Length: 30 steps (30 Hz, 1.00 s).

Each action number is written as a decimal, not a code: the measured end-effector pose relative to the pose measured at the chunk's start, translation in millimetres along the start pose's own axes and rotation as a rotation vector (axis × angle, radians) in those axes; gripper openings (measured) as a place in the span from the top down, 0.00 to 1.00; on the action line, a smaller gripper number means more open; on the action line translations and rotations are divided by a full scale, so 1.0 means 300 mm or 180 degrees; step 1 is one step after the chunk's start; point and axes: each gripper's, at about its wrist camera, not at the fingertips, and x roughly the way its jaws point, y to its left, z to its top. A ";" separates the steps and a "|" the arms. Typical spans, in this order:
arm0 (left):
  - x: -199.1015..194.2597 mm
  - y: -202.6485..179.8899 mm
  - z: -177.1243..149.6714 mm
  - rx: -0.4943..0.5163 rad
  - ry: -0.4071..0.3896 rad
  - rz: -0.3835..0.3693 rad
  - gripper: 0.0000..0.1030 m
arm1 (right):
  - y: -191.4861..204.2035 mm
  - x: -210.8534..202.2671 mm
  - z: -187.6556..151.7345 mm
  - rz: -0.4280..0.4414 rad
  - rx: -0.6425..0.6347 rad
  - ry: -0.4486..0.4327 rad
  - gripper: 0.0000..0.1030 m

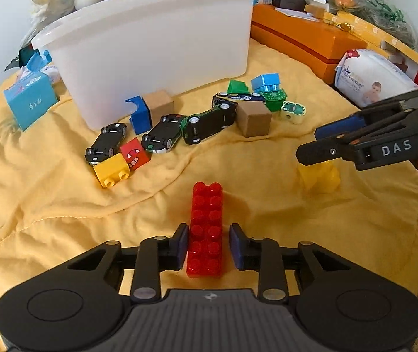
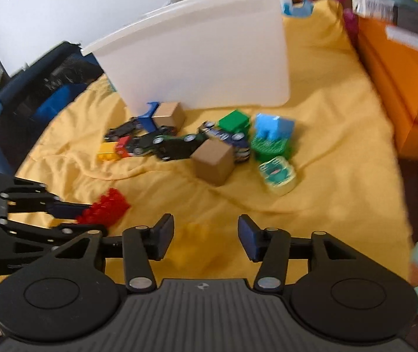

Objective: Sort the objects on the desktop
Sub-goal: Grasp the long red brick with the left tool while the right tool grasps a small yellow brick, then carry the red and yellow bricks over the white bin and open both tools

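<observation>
Left gripper [image 1: 207,245] low at 6 o'clock over the yellow cloth [image 1: 62,205], fingers apart and straddling the long red brick [image 1: 206,228]; left pad [image 1: 183,243] just beside the brick's side, right pad [image 1: 236,246] a little off it, contact not certain. Red brick lying flat, studs up, long axis pointing toward 12 o'clock.

Right gripper [image 2: 206,237] open too, fingers wide apart above a yellow brick [image 2: 191,246], blurred against the cloth. Seen from the left wrist view, same gripper [image 1: 317,146] reaching in from 3 o'clock, with the yellow brick [image 1: 322,177] directly under its tips.

White bin [image 1: 150,50] upright at 12 o'clock. Along its near wall, a loose heap: blue piece [image 1: 140,114] and tan cube [image 1: 159,104] touching the bin, three dark toy cars [image 1: 162,135] in a row, small red face block [image 1: 134,152] and small yellow brick [image 1: 112,173] side by side at 10 o'clock. Toward 1 o'clock, second tan cube [image 1: 253,118], green block [image 1: 236,86], light blue brick [image 1: 264,82] atop a green studded piece [image 1: 273,96], frog-print block [image 1: 292,111].

Orange box [image 1: 302,38] at 2 o'clock, blue carton [image 1: 30,99] at 10 o'clock.
</observation>
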 end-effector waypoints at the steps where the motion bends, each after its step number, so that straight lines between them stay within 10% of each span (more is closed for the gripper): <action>1: -0.002 -0.002 -0.002 0.0013 0.0005 0.0011 0.67 | -0.003 0.001 0.000 -0.0021 -0.0043 0.0026 0.48; 10: -0.002 -0.007 -0.036 -0.0029 -0.0005 0.0093 0.67 | 0.095 -0.055 -0.012 -0.0054 -0.0524 -0.0093 0.36; 18: 0.003 -0.009 -0.035 -0.0092 -0.0028 0.0111 0.69 | 0.086 0.033 -0.053 -0.0207 -0.0591 0.0191 0.54; 30: -0.075 -0.013 0.010 -0.0032 -0.0440 0.0110 0.74 | 0.082 0.011 -0.064 -0.0140 -0.0450 0.0126 0.54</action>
